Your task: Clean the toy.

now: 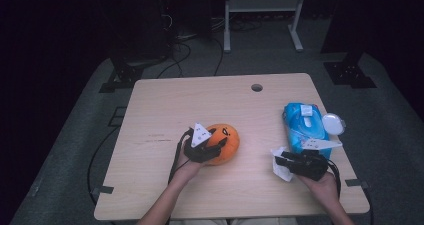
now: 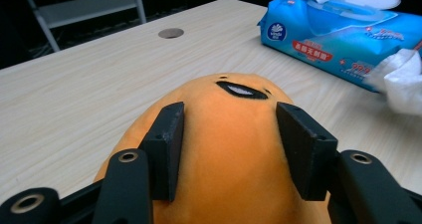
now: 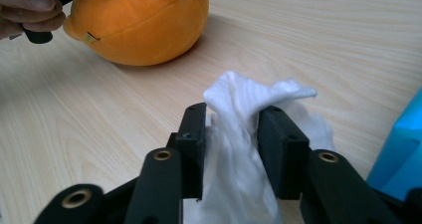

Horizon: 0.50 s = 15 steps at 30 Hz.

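- Plush toy [image 1: 223,143], orange with a little face, is sat on the wooden table [image 1: 165,105], well to the left of the blue wet-wipes pack [image 1: 301,125].
- Left gripper [image 2: 230,149] is set over the plush, jaws on either side of it, pads right at the fabric; a real squeeze can't be told.
- White wipe [image 3: 244,149] is bunched just beside the pack's near end, between the right gripper [image 3: 231,152] jaws; pads are touching it loosely, not clamped tight.
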Available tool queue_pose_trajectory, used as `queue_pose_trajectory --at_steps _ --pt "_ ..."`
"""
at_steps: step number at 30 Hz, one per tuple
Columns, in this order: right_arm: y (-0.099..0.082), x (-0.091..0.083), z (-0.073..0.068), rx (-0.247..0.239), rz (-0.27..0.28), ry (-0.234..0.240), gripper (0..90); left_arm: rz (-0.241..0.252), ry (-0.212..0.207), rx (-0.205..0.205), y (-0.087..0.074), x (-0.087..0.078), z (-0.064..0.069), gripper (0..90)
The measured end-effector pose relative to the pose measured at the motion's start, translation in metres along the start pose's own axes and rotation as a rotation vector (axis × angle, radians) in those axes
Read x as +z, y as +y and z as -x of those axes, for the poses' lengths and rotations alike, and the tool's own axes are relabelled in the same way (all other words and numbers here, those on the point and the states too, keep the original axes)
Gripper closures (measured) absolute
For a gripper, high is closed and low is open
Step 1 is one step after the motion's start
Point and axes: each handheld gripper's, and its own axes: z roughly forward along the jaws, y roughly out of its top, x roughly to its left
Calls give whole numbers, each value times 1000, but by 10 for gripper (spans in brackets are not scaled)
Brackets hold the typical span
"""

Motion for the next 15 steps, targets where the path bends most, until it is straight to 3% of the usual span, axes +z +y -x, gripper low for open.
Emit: queue_pose_trajectory --at_steps 4,9,15 --pt "-1 2 6 23 1 14 570 4 -8 -19 -1 -1 -4 441" --pt "-1 1 7 17 -1 7 561 10 -5 -34 -2 -4 -4 400" --pt "1 -1 7 25 22 11 528 44 -18 -44 10 -16 -6 353"
